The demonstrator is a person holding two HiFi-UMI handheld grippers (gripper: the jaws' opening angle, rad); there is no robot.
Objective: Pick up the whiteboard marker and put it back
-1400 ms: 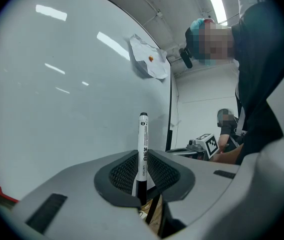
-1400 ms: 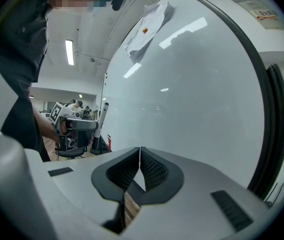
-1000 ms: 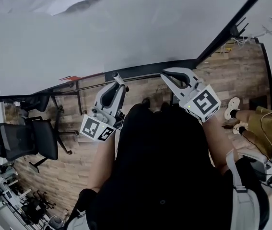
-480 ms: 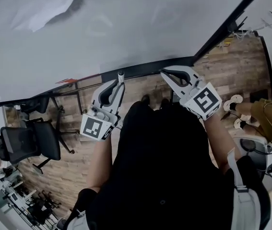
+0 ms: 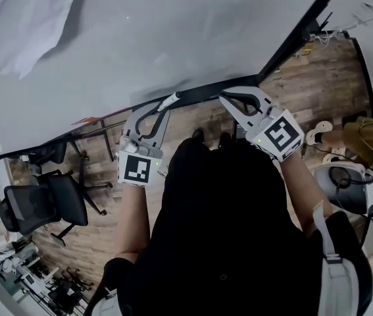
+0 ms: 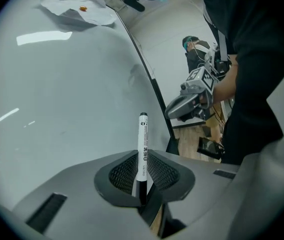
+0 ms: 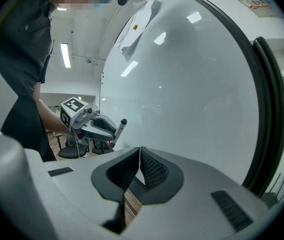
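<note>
My left gripper [image 5: 160,108] is shut on a white whiteboard marker with a black cap [image 5: 172,100], just below the whiteboard's dark bottom rail [image 5: 206,92]. In the left gripper view the marker [image 6: 142,144] stands upright between the pads, its capped end pointing away along the whiteboard [image 6: 56,94]. My right gripper [image 5: 225,98] hangs beside it to the right, also at the rail, shut with nothing in it. The right gripper view shows its pads [image 7: 152,170] meeting, and the left gripper [image 7: 101,126] with the marker [image 7: 121,129] further off.
A sheet of paper [image 5: 35,25] hangs on the whiteboard's upper left. The board's black side frame [image 5: 304,31] runs diagonally at the right. Below are a wooden floor, a black office chair [image 5: 48,203] at the left and a seated person's legs [image 5: 364,147] at the right.
My left gripper has rolled and shifted toward the board's bottom rail, so the marker now points right along it. The right gripper has edged slightly toward the rail.
</note>
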